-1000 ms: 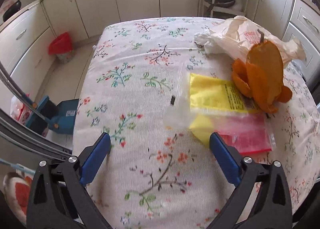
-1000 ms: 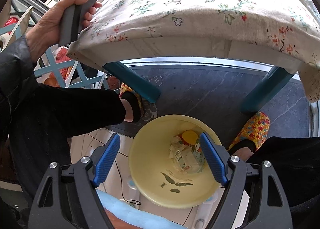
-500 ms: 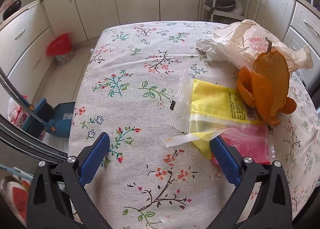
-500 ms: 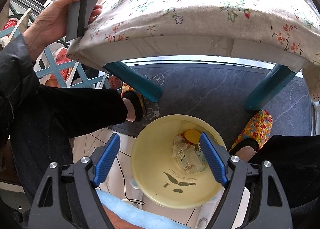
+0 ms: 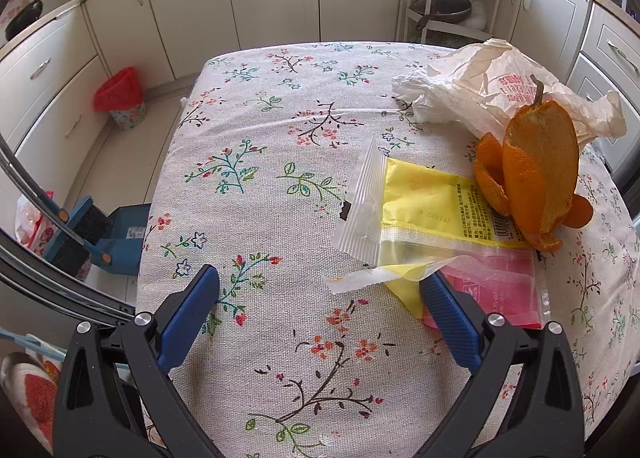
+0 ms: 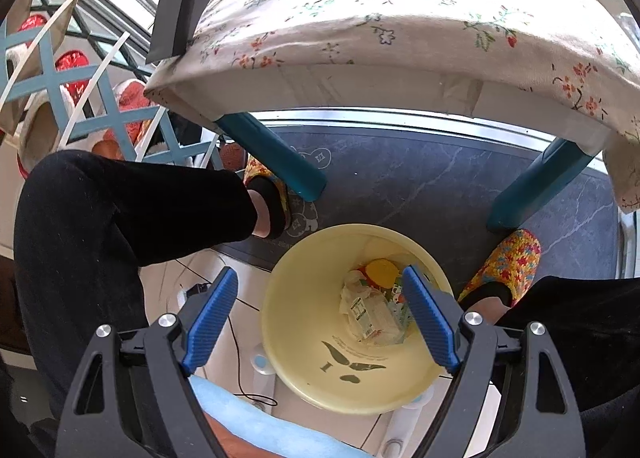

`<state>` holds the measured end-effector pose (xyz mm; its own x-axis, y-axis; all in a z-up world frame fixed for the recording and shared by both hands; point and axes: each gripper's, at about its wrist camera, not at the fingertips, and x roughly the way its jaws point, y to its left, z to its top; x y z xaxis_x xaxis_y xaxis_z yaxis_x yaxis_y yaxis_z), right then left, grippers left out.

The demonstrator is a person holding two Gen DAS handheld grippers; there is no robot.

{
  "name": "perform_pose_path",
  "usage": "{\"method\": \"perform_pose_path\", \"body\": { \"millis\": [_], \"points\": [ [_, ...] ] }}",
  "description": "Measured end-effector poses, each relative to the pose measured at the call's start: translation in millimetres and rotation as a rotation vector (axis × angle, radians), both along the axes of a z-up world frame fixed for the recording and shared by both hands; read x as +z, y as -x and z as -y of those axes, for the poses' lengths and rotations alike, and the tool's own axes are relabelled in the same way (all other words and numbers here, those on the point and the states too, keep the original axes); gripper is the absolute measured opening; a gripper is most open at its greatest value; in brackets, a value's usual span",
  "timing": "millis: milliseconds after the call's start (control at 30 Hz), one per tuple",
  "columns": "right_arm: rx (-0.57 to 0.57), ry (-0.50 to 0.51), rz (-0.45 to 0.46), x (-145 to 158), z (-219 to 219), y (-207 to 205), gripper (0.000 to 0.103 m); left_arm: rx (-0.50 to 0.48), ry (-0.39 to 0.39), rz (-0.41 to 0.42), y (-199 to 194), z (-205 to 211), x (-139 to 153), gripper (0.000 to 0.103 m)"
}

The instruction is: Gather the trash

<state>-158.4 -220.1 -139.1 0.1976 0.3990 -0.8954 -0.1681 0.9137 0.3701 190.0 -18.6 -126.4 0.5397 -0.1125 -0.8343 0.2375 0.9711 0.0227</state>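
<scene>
A kitchen with pale cabinets surrounds a small table covered in a flowered cloth. On its right side lies the trash not yet collected: a yellow wrapper with a clear crimped end, a red packet partly under it, a curl of orange peel standing on the wrapper's far corner, and a crumpled white bag behind.

Your left gripper hovers over the cloth with its jaws wide apart and empty; its right finger sits just beside the wrapper's torn flap.

Below the table edge, your right gripper hangs over a yellow bin on the floor, jaws spread wide, nothing between them. Discarded packaging already lies in the bin's bottom.

For the next pickup, shift the left gripper rightward so the wrapper's loose flap falls between the pads, then close low against the cloth. Film slips easily, so pinch the crimped seam. The peel will likely tip off as you lift; take it separately.
</scene>
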Motion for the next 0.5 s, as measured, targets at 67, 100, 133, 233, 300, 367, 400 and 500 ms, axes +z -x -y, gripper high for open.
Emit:
{"method": "perform_pose_path", "body": {
  "millis": [67,100,133,233,300,367,400,500],
  "points": [
    [0.004,0.015,0.007,0.0,-1.1,2.1,0.081,0.000,0.000,0.000,0.1,0.0,-0.2,0.096],
    [0.004,0.023,0.009,0.0,-1.5,3.0,0.081,0.000,0.000,0.000,0.0,0.0,0.0,0.096],
    [0.003,0.031,0.011,-0.1,-1.5,4.0,0.081,0.000,0.000,0.000,0.0,0.0,-0.3,0.096],
    [-0.005,0.051,0.017,0.3,0.0,5.4,0.081,0.000,0.000,0.000,0.1,0.0,-0.2,0.096],
    [-0.014,0.057,0.019,0.6,2.2,5.8,0.081,0.000,0.000,0.000,0.1,0.0,-0.1,0.096],
    [-0.024,0.060,0.017,0.3,4.0,5.7,0.081,0.000,0.000,0.000,0.1,-0.1,-0.3,0.096],
    [-0.027,0.060,0.015,-0.1,4.6,5.4,0.081,0.000,0.000,0.000,0.1,0.0,-0.1,0.096],
    [-0.031,0.060,0.011,-0.6,4.8,5.3,0.081,0.000,0.000,0.000,0.0,0.0,-0.1,0.096]
  ]
}}
